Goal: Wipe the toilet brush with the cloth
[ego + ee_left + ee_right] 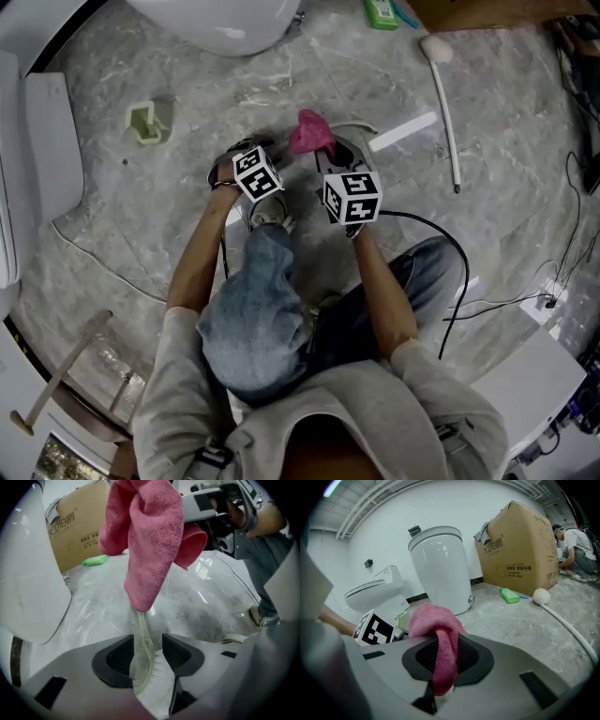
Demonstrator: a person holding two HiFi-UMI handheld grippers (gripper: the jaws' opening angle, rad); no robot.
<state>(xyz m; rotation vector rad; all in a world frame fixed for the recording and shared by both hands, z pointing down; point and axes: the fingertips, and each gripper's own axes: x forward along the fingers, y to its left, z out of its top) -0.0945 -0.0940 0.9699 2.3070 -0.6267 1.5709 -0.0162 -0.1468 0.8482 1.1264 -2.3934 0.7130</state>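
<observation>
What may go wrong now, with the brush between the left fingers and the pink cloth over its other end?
1. On the left gripper the fingers stand apart around the toilet brush, not pressing it; it may slide out of the cloth and drop to the floor.
2. The right gripper pinches only a fold of the cloth, which may pull free during a wipe.

Bare indoor room fitted with bathroom fixtures, more a showroom or test space than a home bathroom. A tall white toilet and a lower toilet stand on a grey marble floor, near a large cardboard box and loose cables.
</observation>
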